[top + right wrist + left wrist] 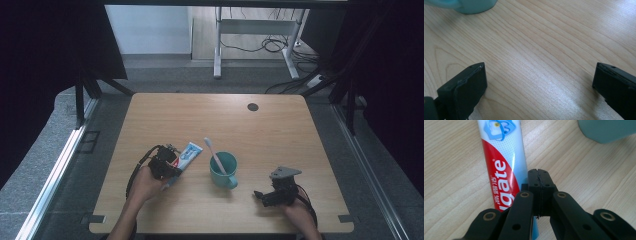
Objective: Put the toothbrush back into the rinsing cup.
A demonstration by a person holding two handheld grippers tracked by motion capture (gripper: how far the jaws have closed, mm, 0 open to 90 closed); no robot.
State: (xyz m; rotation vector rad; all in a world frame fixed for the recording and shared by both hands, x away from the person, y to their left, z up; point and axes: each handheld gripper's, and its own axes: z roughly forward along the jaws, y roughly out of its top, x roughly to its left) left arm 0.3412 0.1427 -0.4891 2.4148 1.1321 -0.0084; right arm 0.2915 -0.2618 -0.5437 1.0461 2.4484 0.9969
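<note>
Left claw point(539, 173), jaws pressed together on nothing, hovers beside the toothpaste point(186, 159) lying lengthwise along it on the worktop point(270, 125); right claw point(540, 82) gapes wide, farther off.

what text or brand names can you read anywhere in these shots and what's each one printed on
"lgate": white letters on the red band of the toothpaste tube, left gripper view; the start of the word is hidden behind the jaws.
Small white Chinese characters beside that word on the tube: too small to read.
Blue and white emblem near the tube's top: its small print is blurred.
Teal mug, toothbrush and table: no writing to be seen.
</note>
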